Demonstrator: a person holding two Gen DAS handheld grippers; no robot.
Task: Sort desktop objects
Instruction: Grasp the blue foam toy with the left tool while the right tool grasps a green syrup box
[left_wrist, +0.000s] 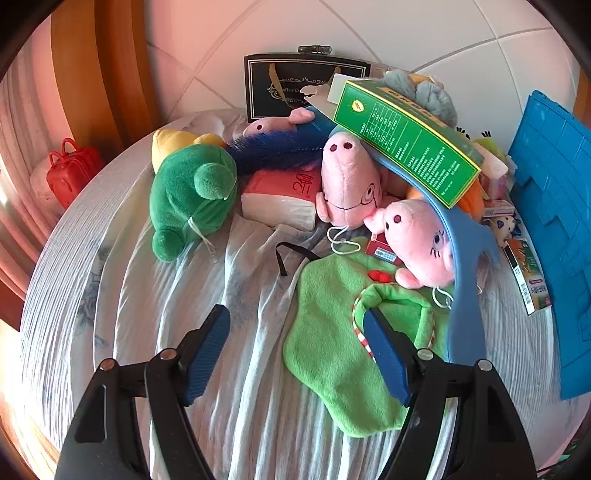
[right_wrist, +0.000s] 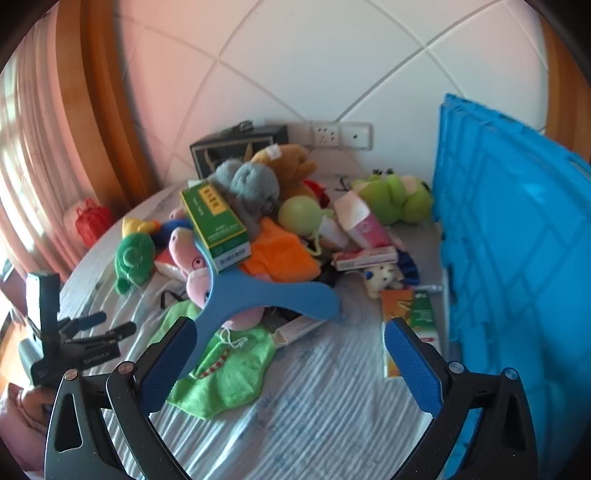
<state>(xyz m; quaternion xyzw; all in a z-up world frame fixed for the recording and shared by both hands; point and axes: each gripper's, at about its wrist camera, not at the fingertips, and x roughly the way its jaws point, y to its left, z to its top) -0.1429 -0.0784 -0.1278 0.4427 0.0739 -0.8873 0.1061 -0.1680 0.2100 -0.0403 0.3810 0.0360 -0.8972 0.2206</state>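
While both tools hang over the striped cloth (left_wrist: 155, 295), neither grips anything. Left gripper (left_wrist: 295, 354): jaws spread wide, nothing between the pads; bare cloth lies under the gap, and its right-hand finger (left_wrist: 386, 356) overlaps the green plush cloth (left_wrist: 332, 332) in view, contact not discernible. Just ahead of that finger sit two pink pig plushes (left_wrist: 417, 240), with a blue boomerang-shaped piece (left_wrist: 465, 266) arching over them and a green box (left_wrist: 410, 144) resting on top. Ahead and to the left of the jaws lies a dark green plush (left_wrist: 192, 195). Right gripper (right_wrist: 290, 365): jaws also wide apart and empty, cloth beneath; its left finger (right_wrist: 168, 365) appears in front of the tip of the blue piece, touching or not cannot be told. The toy pile lies ahead of it, an orange-green carton (right_wrist: 410, 317) just beyond its right finger, and a blue crate (right_wrist: 517, 258) stands at the far right.
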